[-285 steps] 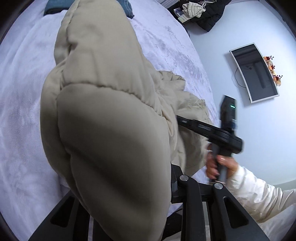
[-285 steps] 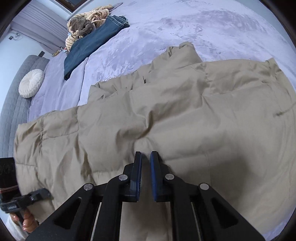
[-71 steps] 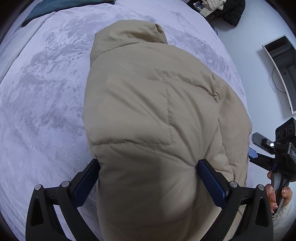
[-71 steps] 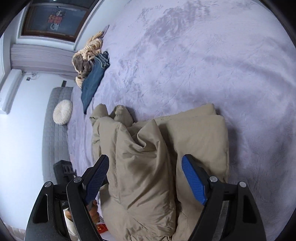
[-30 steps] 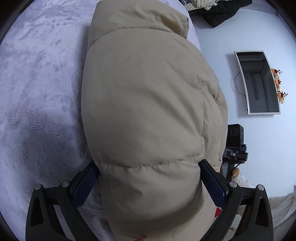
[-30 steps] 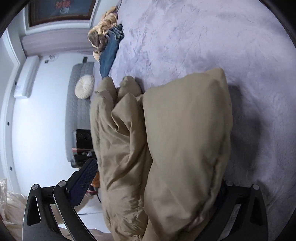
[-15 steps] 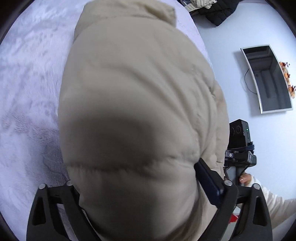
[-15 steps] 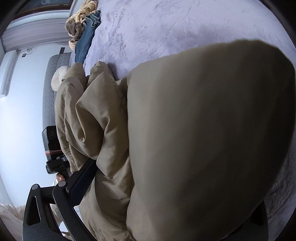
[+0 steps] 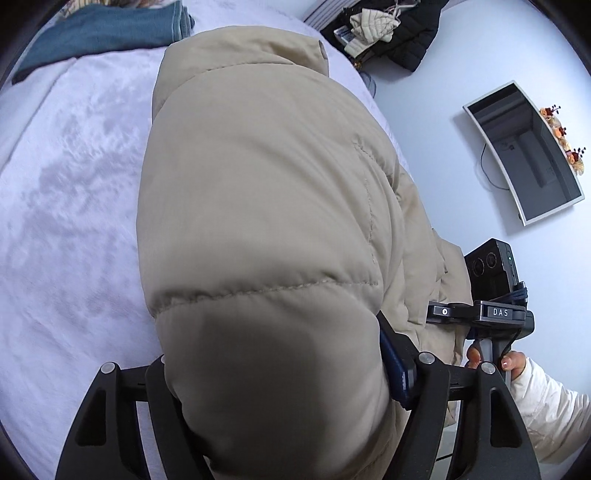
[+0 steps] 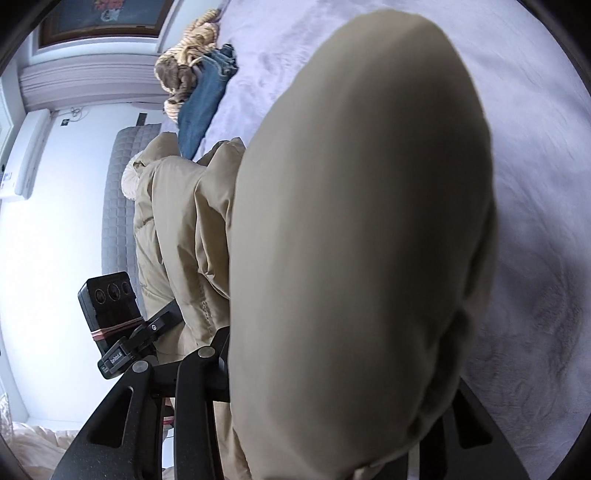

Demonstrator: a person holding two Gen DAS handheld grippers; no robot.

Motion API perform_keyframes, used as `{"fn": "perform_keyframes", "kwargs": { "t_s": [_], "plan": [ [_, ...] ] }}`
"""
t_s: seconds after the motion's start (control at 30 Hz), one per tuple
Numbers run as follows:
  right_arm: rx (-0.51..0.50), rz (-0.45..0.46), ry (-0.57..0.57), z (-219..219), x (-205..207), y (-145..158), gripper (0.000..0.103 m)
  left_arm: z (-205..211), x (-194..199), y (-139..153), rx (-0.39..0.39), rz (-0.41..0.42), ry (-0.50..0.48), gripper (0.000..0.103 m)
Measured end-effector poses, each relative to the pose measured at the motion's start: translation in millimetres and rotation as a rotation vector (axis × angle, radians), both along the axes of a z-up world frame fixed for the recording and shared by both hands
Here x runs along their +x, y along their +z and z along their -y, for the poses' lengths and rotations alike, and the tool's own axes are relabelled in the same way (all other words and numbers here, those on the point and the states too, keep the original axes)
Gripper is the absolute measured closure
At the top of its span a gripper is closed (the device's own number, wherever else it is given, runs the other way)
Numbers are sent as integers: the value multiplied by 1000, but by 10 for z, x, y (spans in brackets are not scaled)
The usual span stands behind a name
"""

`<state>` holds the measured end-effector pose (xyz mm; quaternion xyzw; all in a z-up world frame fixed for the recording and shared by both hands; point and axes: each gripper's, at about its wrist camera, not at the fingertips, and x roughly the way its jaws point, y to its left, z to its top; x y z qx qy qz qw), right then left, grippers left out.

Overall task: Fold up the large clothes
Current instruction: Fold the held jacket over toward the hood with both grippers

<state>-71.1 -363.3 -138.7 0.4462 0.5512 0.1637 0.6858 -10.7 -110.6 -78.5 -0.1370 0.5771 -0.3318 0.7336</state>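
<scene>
A folded beige puffer jacket (image 9: 258,192) fills the middle of both views, held up over the lilac bed cover (image 9: 55,229). My left gripper (image 9: 277,373) is closing on one end of the bundle. Its blue right pad (image 9: 397,369) presses into the fabric, while the left pad is hidden under the bulge. My right gripper (image 10: 332,376) is closing on the other end of the jacket (image 10: 351,221). Its left finger (image 10: 218,350) lies against the cloth and the right finger is covered. A hand (image 9: 509,363) in a white sleeve grips the right handle.
Folded blue jeans (image 9: 103,33) lie at the bed's far side beside a brown and cream garment (image 10: 184,55). Dark and light clothes (image 9: 388,29) are piled beyond the bed corner. A screen (image 9: 524,147) hangs on the wall. A grey quilted headboard (image 10: 118,192) stands at the left.
Both pairs of jaws have narrowed around the jacket bundle. The bundle has risen off the bed cover with both grippers, and it now bulges over the fingers.
</scene>
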Motion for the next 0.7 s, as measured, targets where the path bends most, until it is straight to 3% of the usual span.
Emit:
{"fn": "perform_keyframes", "kwargs": {
  "t_s": [0.2,0.37,0.6,0.7],
  "plan": [
    [-37,61,4,-622,459,269,59,-836,405,259,-9,45,16,27],
    [-41,87,30,-1265,1037,233,59,-1484,888,213,50,71,69,27],
    [-78,79,71,-1867,1711,-117,59,-2194,1440,-423,164,50,158,26],
    [-130,52,79,-1944,1854,-298,59,-2308,1541,-715,166,11,199,20]
  ]
}}
